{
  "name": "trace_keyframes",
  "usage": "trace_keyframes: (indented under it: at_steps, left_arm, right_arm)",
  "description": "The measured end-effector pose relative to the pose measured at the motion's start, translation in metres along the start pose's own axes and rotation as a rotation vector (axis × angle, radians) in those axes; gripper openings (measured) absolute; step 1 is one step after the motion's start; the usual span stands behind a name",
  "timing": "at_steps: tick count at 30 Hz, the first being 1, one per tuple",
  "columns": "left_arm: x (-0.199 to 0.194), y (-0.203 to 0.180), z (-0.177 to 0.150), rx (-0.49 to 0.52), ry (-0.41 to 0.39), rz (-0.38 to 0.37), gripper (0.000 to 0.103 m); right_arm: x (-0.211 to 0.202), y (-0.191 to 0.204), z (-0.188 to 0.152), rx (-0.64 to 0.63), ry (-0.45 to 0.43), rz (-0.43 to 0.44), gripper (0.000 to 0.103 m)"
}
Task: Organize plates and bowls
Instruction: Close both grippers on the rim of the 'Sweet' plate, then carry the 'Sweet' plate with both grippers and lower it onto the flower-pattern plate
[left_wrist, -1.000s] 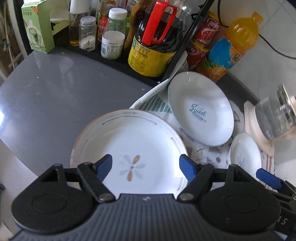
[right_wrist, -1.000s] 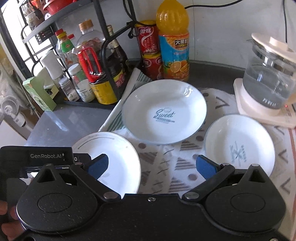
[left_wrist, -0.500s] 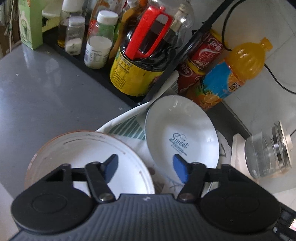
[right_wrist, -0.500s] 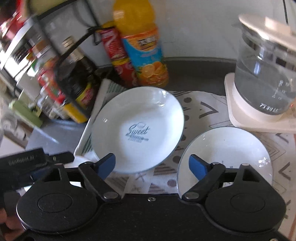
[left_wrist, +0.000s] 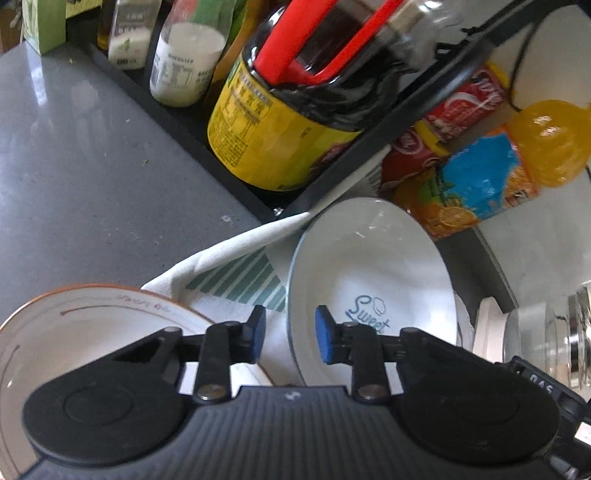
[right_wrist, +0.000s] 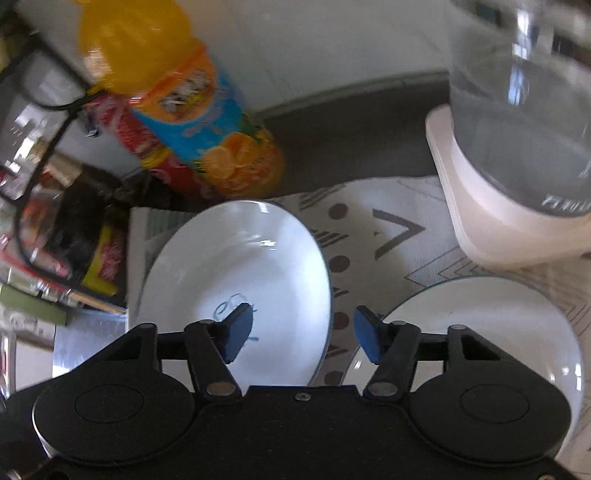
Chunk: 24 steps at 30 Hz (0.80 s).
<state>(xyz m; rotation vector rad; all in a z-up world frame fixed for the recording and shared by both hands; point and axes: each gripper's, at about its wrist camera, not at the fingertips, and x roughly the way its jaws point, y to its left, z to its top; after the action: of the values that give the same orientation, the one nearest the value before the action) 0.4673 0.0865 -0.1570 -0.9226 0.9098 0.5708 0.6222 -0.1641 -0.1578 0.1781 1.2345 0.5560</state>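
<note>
A white "Sweet" plate lies on a patterned cloth; it also shows in the right wrist view. My left gripper is open, its blue pads either side of this plate's left rim. An orange-rimmed plate lies at lower left. My right gripper is open over the "Sweet" plate's right rim. A smaller white plate lies at lower right.
A black rack holds a dark yellow-labelled jar and bottles. An orange juice bottle and red cans stand behind the plates. A glass kettle stands on a white base at right. The grey counter lies at left.
Both grippers moved forward toward the "Sweet" plate, and their jaws narrowed. The left gripper shifted right, off the orange-rimmed plate.
</note>
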Motion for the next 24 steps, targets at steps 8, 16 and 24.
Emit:
trace_keyframes:
  at_steps: [8, 16, 24]
  left_arm:
    - [0.023, 0.007, 0.01, -0.038, 0.03, -0.023, 0.012]
    - [0.031, 0.006, 0.012, -0.05, 0.052, -0.042, 0.007]
    - [0.029, 0.004, 0.021, -0.02, 0.062, -0.058, 0.006]
  right_arm:
    - [0.024, -0.007, 0.003, 0.042, 0.007, -0.022, 0.041]
    - [0.039, -0.003, 0.003, 0.072, 0.041, -0.023, 0.03]
    - [0.027, -0.007, -0.007, 0.103, 0.003, 0.013, 0.011]
